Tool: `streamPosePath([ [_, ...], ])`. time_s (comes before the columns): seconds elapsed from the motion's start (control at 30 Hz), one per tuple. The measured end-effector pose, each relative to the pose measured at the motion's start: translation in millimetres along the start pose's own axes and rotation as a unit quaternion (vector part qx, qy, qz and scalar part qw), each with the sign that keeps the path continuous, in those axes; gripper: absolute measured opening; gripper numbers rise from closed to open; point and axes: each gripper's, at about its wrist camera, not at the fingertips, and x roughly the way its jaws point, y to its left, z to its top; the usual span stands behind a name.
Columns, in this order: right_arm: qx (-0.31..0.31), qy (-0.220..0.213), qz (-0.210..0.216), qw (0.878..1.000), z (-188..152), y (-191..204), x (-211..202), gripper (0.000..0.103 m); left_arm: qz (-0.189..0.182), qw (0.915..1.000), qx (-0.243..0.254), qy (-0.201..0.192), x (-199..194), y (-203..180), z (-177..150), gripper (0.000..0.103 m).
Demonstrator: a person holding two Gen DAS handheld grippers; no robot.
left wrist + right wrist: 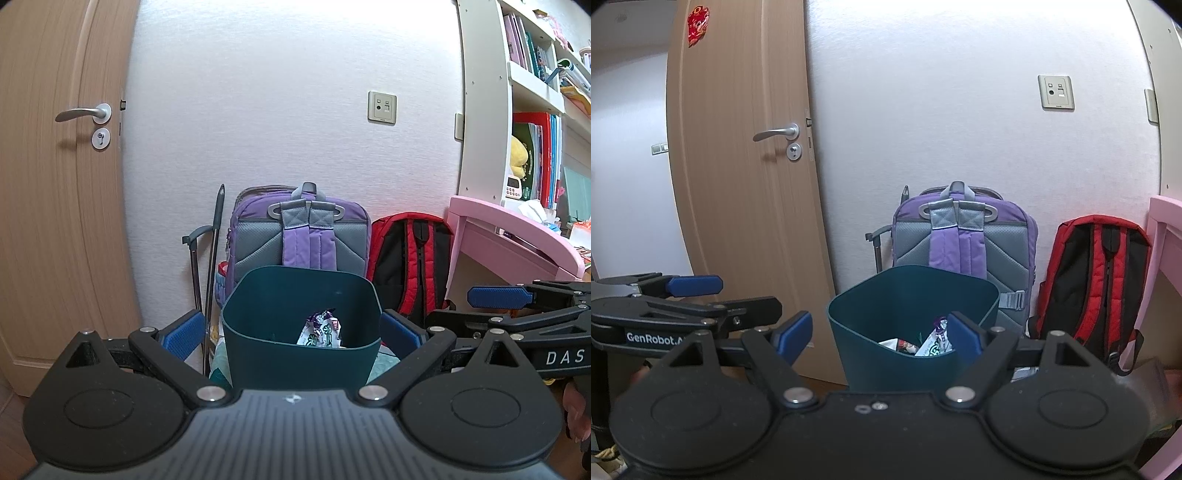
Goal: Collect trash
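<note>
Your left gripper (291, 330) and right gripper (881, 338) gape empty before the teal bin (301, 354), crumpled wrappers (320, 329) already inside; remaining trash unseen.

Even soft indoor light, faint shadows, strong fisheye bending at edges, dark vignetted corners

White textured wall (288, 110), light wooden door (55, 184) with silver lever handle (83, 113), pink desk (517, 236), white bookshelf (491, 92), purple backpack (299, 229), red backpack (413, 254)
</note>
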Motion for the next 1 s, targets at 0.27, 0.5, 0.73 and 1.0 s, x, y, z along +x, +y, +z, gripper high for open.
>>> streamPosePath([
  [0.27, 0.005, 0.000, -0.001, 1.000, -1, 0, 0, 0.081, 0.001, 1.0000, 0.001, -0.002, 0, -1, 1, 0.101],
  [0.5, 0.005, 0.001, -0.001, 1.000, -2, 0, 0, 0.081, 0.000, 1.0000, 0.000, -0.001, 0, -1, 1, 0.101],
  [0.73, 0.005, 0.004, -0.004, 1.000, -4, 0, 1, 0.081, -0.002, 1.0000, -0.004, 0.006, 7, -2, -2, 0.101],
  [1.0, 0.009, 0.008, -0.006, 1.000, -7, -2, 3, 0.081, -0.003, 0.9999, -0.006, 0.011, 13, -2, -7, 0.101],
])
